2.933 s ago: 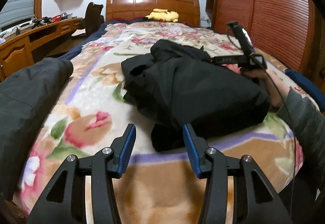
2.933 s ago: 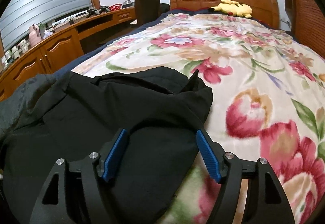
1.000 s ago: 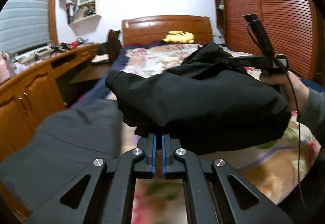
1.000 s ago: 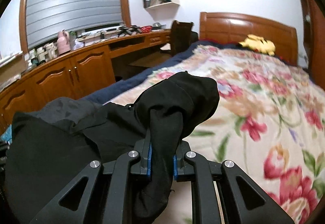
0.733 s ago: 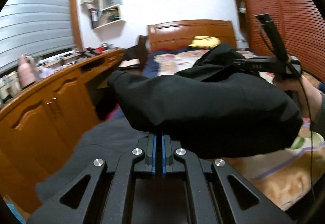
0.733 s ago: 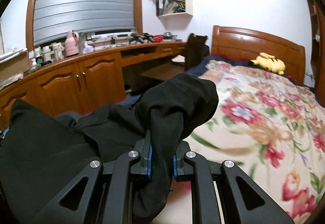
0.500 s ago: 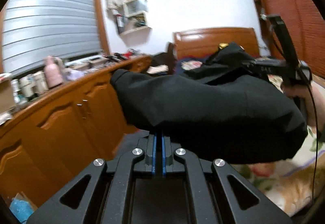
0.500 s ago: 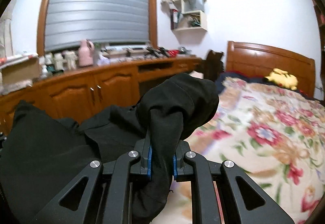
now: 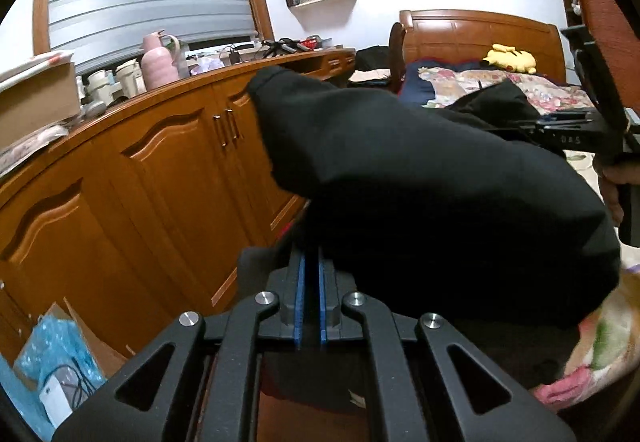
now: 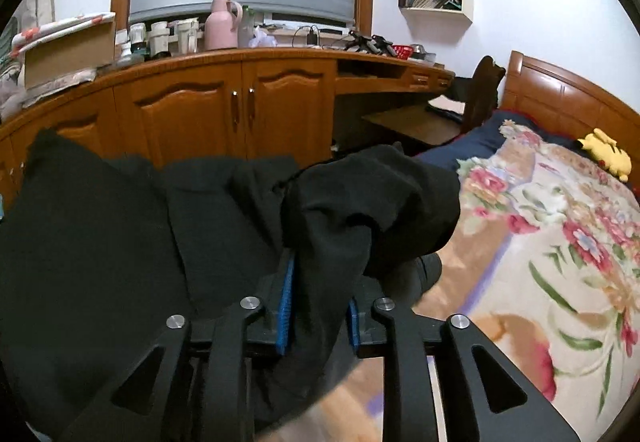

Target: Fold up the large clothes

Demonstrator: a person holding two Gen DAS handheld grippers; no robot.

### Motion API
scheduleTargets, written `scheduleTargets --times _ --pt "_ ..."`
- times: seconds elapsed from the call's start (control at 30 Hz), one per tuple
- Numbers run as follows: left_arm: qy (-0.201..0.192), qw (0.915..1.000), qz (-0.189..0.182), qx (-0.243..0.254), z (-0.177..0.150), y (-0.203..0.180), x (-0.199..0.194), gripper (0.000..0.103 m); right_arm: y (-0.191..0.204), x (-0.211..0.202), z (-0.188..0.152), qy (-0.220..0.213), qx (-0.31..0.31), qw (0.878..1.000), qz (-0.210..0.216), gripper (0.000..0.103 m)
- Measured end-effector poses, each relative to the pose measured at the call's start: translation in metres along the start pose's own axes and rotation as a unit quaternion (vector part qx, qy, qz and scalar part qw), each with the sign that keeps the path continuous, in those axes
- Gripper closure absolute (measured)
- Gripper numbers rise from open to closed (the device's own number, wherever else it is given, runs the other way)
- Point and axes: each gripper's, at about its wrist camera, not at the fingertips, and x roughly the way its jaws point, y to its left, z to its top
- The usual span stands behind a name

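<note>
A folded black garment (image 9: 432, 193) hangs in the air between both grippers, off the left side of the bed. My left gripper (image 9: 310, 282) is shut on its near edge, the blue pads almost together. My right gripper (image 10: 318, 298) is shut on a thick bunch of the same garment (image 10: 360, 201), its blue pads a little apart around the cloth. The right gripper also shows in the left wrist view (image 9: 576, 133), at the garment's far right side, held by a hand.
A long wooden cabinet and desk (image 10: 192, 105) runs along the left wall, with a pink flask (image 10: 222, 23) and cups on top. The bed with a floral blanket (image 10: 560, 242) lies to the right. A cardboard box with a blue bag (image 9: 52, 362) stands on the floor.
Both grippers closed on the black garment, lifted it off the bed and swung it left toward the cabinets. The right gripper's pads stand slightly wider apart than half a second ago.
</note>
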Motion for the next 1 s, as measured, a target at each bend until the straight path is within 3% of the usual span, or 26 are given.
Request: scheduleTargets --times 0.13,0.37,0.63,0.87,1.0 --pt "-0.003 0.9997 -0.017 -0.02 0.008 0.003 -0.01 0.079 -0.011 -0.006 0.004 0.029 0.013 0.999 0.02 0.062" --pt "-0.041 0.9979 -0.042 -0.028 0.025 -0.009 -0.051 0.019 -0.003 -0.057 0.006 0.021 0.013 0.999 0.023 0.043" --pt "-0.062 0.9965 -0.053 -0.021 0.058 -0.031 -0.06 0.019 -0.005 -0.114 -0.026 0.014 0.018 1.0 0.018 0.038" --pt "-0.035 0.9973 -0.063 -0.006 0.074 -0.051 -0.027 0.019 -0.003 -0.146 -0.042 0.011 0.022 1.0 0.014 0.037" --pt "0.014 0.9979 -0.061 -0.015 0.071 -0.051 0.004 0.019 -0.006 -0.162 -0.051 0.005 0.02 1.0 0.008 0.037"
